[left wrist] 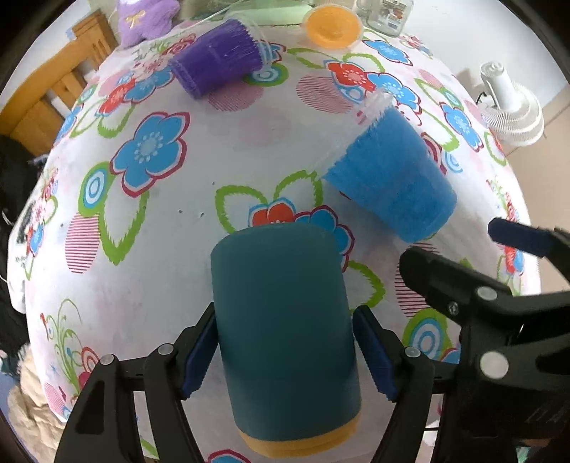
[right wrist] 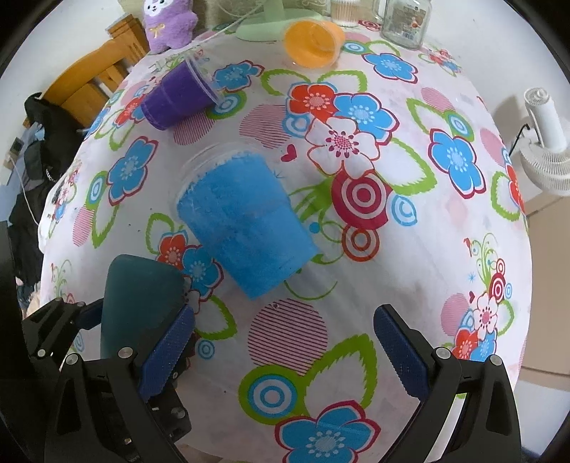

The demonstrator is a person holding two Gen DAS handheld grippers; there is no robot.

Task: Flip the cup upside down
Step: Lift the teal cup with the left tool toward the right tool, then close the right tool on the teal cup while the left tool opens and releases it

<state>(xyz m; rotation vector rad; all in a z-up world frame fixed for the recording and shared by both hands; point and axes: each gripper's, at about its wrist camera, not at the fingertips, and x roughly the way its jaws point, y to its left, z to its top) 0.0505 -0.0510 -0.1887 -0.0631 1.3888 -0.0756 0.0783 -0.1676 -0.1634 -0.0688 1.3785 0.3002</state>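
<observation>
A dark teal cup (left wrist: 285, 327) with a yellow rim band at its near end stands between the pads of my left gripper (left wrist: 285, 356). The pads sit at its two sides with a small gap showing, so whether they grip it is unclear. The cup also shows in the right wrist view (right wrist: 139, 302). My right gripper (right wrist: 285, 356) is open and empty over the tablecloth, to the right of the teal cup. It shows in the left wrist view (left wrist: 459, 249) too. A light blue cup (right wrist: 245, 224) lies on its side just beyond the right gripper.
A purple cup (right wrist: 178, 98) and an orange cup (right wrist: 313, 42) lie on their sides at the far end of the flowered tablecloth (right wrist: 409, 249). A glass jar (right wrist: 404, 23), a purple plush toy (right wrist: 171, 25) and a green fan base (right wrist: 267, 28) stand at the back. A white fan (right wrist: 545, 142) is right.
</observation>
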